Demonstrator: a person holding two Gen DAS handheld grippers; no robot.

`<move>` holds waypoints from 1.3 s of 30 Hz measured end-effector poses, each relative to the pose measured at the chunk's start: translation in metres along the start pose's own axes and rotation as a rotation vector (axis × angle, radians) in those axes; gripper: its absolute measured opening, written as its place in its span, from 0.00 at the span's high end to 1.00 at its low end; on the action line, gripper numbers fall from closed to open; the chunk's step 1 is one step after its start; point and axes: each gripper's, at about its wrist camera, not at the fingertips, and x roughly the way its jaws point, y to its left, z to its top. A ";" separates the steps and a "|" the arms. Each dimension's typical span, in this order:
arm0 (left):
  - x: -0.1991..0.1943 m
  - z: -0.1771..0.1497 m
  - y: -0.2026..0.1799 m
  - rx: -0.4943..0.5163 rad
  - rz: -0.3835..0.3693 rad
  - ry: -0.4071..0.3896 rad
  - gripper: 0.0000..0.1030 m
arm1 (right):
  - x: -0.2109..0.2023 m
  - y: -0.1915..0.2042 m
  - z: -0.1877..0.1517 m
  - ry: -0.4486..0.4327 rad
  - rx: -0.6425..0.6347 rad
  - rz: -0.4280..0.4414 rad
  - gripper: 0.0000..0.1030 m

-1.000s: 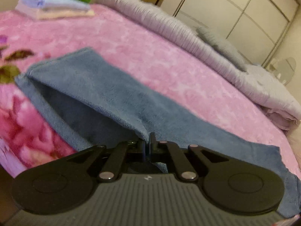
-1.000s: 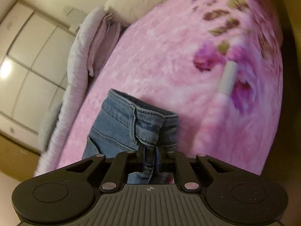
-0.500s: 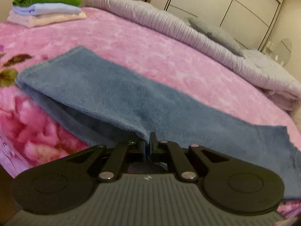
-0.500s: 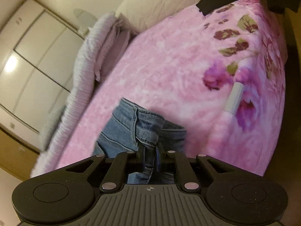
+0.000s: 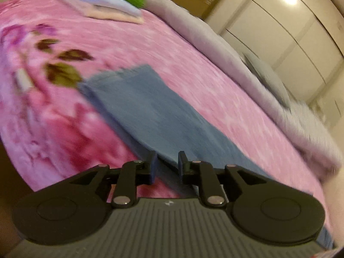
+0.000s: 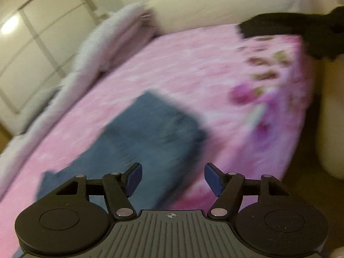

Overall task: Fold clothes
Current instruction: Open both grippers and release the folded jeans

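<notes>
A pair of blue jeans [image 5: 150,111] lies folded lengthwise on the pink flowered bedspread [image 5: 133,49]. In the left wrist view my left gripper [image 5: 165,163] is open, its jaws a little apart just above the near edge of the jeans, holding nothing. In the right wrist view the jeans [image 6: 146,133] lie flat with the waist end toward the far side. My right gripper [image 6: 173,176] is wide open and empty above their near part. Both views are blurred by motion.
A stack of folded clothes [image 5: 107,2] sits at the far corner of the bed. A rolled grey quilt [image 5: 215,43] and a pillow run along the far edge. A black garment [image 6: 290,30] lies at the bed's far right corner. White wardrobes [image 5: 290,21] stand behind.
Both grippers have opened and let go of the jeans, which now lie flat on the bed. Both grippers have pulled back and tilted.
</notes>
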 end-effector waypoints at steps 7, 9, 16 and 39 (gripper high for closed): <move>0.011 0.034 0.043 -0.183 0.036 -0.043 0.85 | 0.036 0.082 -0.048 0.144 -0.120 0.156 0.34; 0.018 0.039 0.048 -0.190 0.044 -0.042 0.85 | 0.042 0.097 -0.058 0.167 -0.123 0.179 0.34; 0.016 0.051 0.052 -0.100 0.009 -0.075 1.00 | 0.056 0.109 -0.068 0.204 -0.131 0.166 0.34; 0.014 -0.040 -0.112 0.661 -0.107 0.091 0.88 | 0.050 0.176 -0.114 0.175 -0.510 0.142 0.34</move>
